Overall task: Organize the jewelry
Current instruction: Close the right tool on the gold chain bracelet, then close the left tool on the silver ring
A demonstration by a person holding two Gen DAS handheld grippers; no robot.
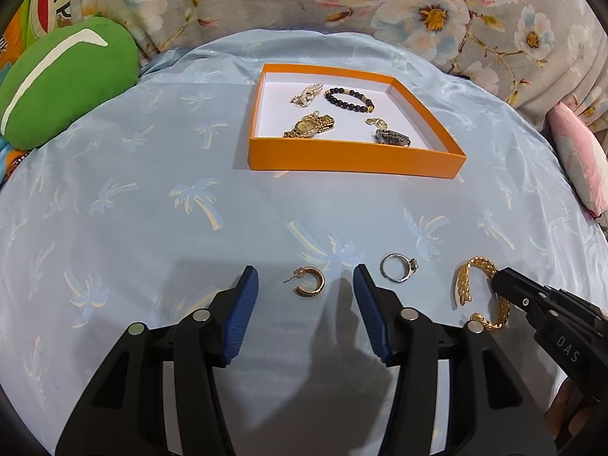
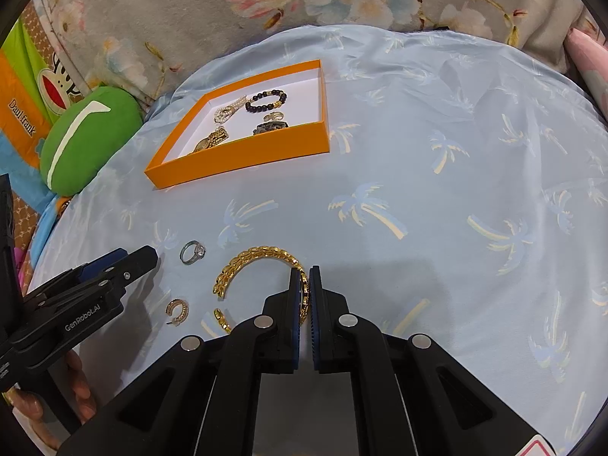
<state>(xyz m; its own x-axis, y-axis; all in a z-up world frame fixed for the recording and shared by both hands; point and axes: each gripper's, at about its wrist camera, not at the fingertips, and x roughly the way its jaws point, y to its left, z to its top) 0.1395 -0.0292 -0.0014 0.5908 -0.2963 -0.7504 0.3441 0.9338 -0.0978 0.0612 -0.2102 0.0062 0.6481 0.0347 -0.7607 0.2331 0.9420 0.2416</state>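
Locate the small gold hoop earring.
In the left wrist view, the small gold hoop earring lies on the blue palm-print cloth between the left gripper fingers, left of the silver ring.

I see the earring [image 1: 309,281] on the cloth [image 1: 152,197], the ring [image 1: 399,268] to its right, the bangle [image 1: 478,290] rightmost; the tray [image 1: 353,157] lies beyond them.

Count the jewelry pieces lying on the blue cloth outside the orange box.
3: a gold hoop earring between the left gripper's fingers, a silver ring beside it, a gold bracelet in the right gripper.
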